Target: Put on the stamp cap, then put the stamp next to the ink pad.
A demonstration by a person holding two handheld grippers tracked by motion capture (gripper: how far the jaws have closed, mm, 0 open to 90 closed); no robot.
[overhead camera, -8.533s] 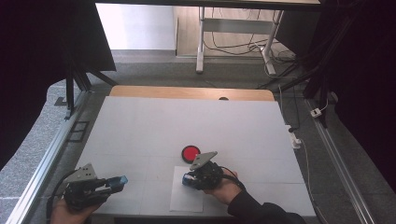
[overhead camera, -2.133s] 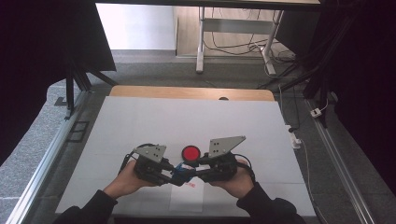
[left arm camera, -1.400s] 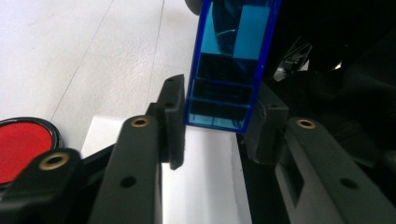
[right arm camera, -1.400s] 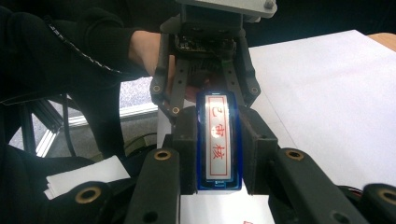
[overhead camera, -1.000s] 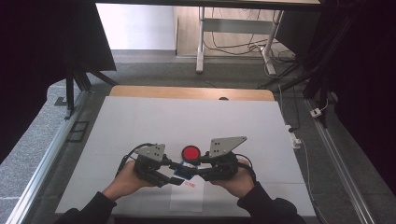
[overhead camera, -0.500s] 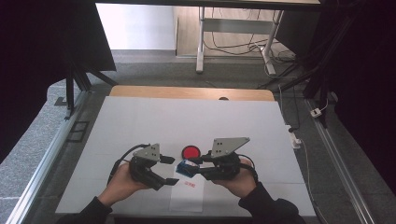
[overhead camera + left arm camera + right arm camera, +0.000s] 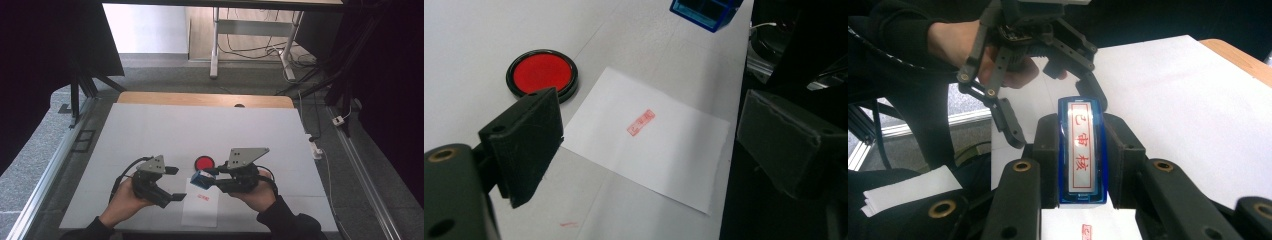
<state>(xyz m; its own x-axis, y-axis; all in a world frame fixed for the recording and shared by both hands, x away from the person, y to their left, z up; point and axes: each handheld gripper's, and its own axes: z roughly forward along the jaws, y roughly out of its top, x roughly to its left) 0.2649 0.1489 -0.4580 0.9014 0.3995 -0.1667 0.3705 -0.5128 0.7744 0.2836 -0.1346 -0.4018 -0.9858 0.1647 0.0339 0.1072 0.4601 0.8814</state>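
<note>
A: Around the work?
B: Round ink pad (image 7: 204, 162) with black rim and red face, just beyond the white paper sheet (image 7: 201, 210) and just left of the blue stamp (image 7: 202, 179). Nothing between the two grippers.

A: Stamp's place and grip?
B: Clamped between the right gripper (image 7: 1081, 145) jaws, above the sheet's far edge, clear of the paper. Blue translucent plastic block, white label with red characters on top.

A: Other claw?
B: Left gripper (image 7: 172, 183) jaws spread wide, having just been opening, nothing between them; flat black pads, matte and scuffed. Positioned at the sheet's left edge.

A: Surface and marks?
B: Smooth white tabletop (image 7: 150, 130), wooden strip at the far end. Small red rectangular imprint (image 7: 641, 122) mid-sheet; faint red smear (image 7: 569, 224) on the table near the sheet's corner.

A: Room to move?
B: Wide bare stretch toward the far edge and both sides; near edge close under the hands.
</note>
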